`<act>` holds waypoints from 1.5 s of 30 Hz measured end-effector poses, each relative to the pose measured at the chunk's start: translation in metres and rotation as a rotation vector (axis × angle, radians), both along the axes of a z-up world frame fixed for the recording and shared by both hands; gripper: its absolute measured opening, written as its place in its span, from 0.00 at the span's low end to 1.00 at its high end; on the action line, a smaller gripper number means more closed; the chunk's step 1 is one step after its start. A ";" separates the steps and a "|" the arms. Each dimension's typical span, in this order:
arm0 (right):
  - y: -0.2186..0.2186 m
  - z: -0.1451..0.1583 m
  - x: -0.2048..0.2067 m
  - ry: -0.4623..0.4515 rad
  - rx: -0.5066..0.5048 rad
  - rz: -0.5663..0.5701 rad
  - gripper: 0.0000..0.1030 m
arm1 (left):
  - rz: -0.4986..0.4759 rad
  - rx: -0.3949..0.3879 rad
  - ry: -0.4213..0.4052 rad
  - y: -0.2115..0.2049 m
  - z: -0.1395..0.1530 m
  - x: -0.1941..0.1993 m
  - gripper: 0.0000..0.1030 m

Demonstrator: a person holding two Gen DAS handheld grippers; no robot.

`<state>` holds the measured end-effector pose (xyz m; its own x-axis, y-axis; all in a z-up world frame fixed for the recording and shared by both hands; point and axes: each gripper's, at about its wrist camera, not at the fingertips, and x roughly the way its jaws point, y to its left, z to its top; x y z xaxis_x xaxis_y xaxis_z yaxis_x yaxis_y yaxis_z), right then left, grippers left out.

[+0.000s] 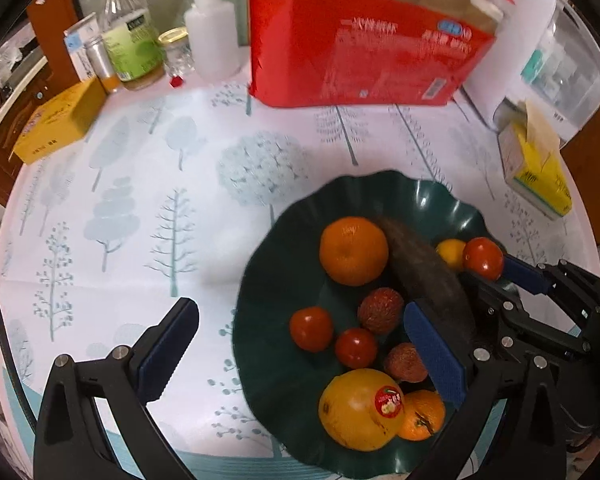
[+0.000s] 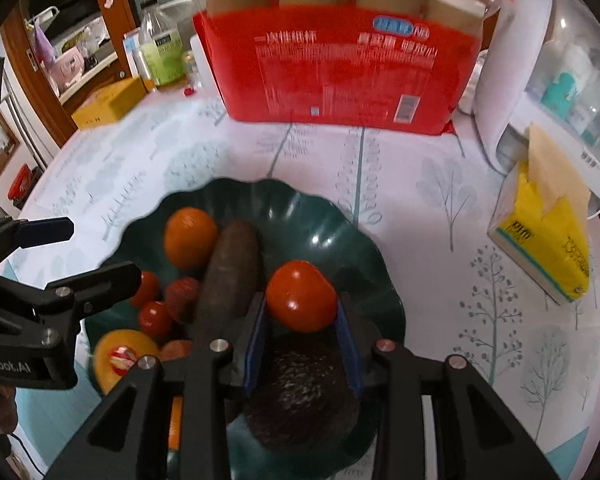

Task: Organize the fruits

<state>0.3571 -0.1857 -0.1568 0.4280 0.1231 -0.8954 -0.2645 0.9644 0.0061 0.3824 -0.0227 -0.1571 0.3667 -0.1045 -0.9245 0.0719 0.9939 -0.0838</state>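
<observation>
A dark green wavy-rimmed plate holds fruit: an orange, a dark long fruit, small red tomatoes, lychees, a yellow fruit with a sticker, a small orange and a small yellow fruit. My right gripper is shut on a red tomato just above the plate, over a dark avocado. My left gripper is open and empty at the plate's left side.
A red pack of paper cups stands behind the plate. A yellow tissue box and a white appliance are at the right. Bottles and a yellow box are at the back left.
</observation>
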 end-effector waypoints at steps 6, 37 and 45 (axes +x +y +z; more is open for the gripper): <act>0.003 -0.005 -0.004 -0.054 -0.038 0.041 0.40 | -0.018 -0.004 0.020 -0.005 -0.014 -0.001 0.99; -0.009 0.069 -0.073 -0.157 0.111 -0.033 0.47 | -0.008 -0.023 -0.100 0.004 0.065 -0.093 0.99; -0.007 0.083 -0.116 -0.141 0.144 -0.076 0.48 | -0.001 -0.041 -0.122 0.010 0.077 -0.145 0.99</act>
<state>0.2412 -0.1932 -0.0739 0.5603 0.2078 -0.8018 -0.1993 0.9734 0.1130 0.2376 -0.0122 -0.0804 0.4760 -0.1419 -0.8679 0.0850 0.9897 -0.1152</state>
